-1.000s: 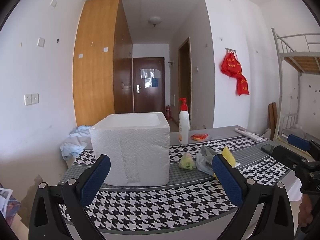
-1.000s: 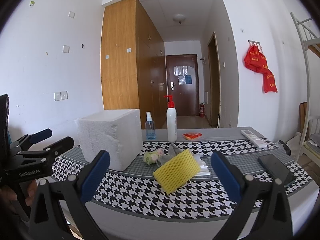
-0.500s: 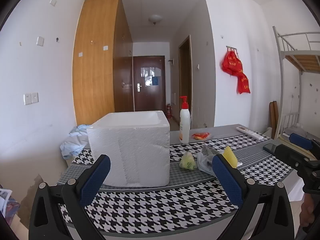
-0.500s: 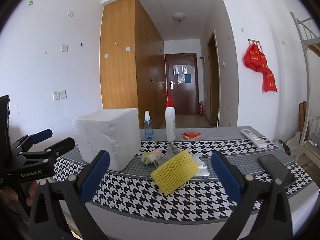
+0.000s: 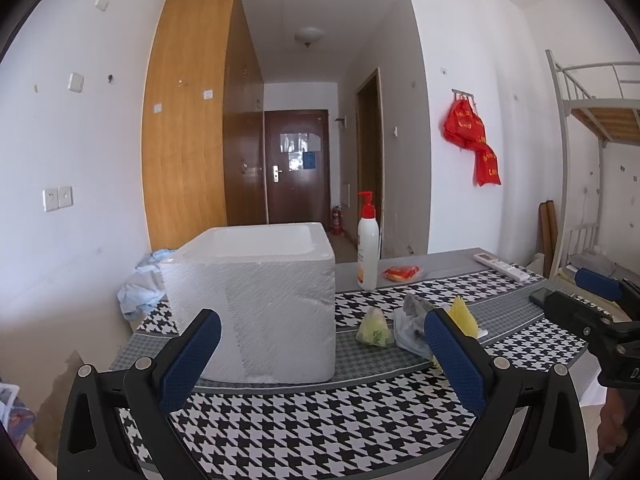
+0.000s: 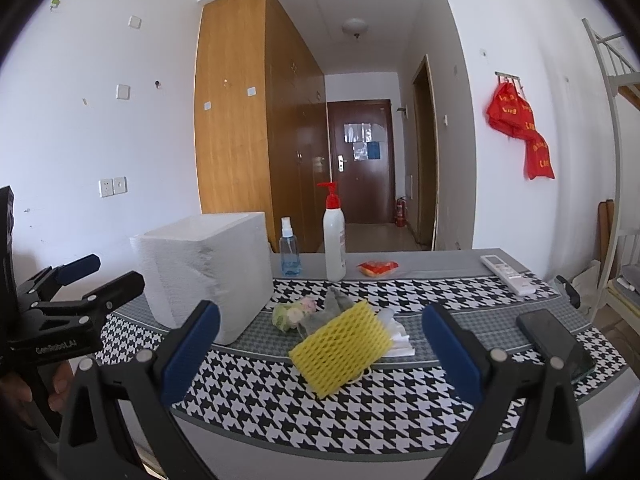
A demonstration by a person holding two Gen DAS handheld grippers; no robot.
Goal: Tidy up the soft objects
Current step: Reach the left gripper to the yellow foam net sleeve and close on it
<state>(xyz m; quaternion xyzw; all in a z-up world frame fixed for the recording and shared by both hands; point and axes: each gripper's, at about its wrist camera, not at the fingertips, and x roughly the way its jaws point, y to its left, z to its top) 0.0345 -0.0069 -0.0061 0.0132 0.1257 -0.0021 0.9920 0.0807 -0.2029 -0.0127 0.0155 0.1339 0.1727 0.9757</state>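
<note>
A white foam box (image 5: 256, 276) (image 6: 208, 272) stands open-topped on the houndstooth table, at the left. To its right lies a small pile of soft things: a yellow foam net (image 6: 340, 350) (image 5: 462, 314), a greenish soft bundle (image 5: 374, 328) (image 6: 290, 316), a grey cloth (image 6: 338, 300) and clear plastic wrapping (image 5: 408, 332). My left gripper (image 5: 320, 360) hangs open in front of the box, near the table's front edge. My right gripper (image 6: 320, 352) is open too, facing the yellow net from the front. Both hold nothing.
A white pump bottle with a red top (image 6: 334, 240) (image 5: 367, 244), a blue spray bottle (image 6: 289, 254), a red packet (image 6: 378, 267), a remote (image 6: 506, 274) and a black phone (image 6: 554, 340) lie on the table (image 6: 280, 396). Light blue cloth (image 5: 140, 284) lies behind the box.
Both views have shifted slightly, with the box and pile drifting a little. Nothing on the table moved and both grippers stay open.
</note>
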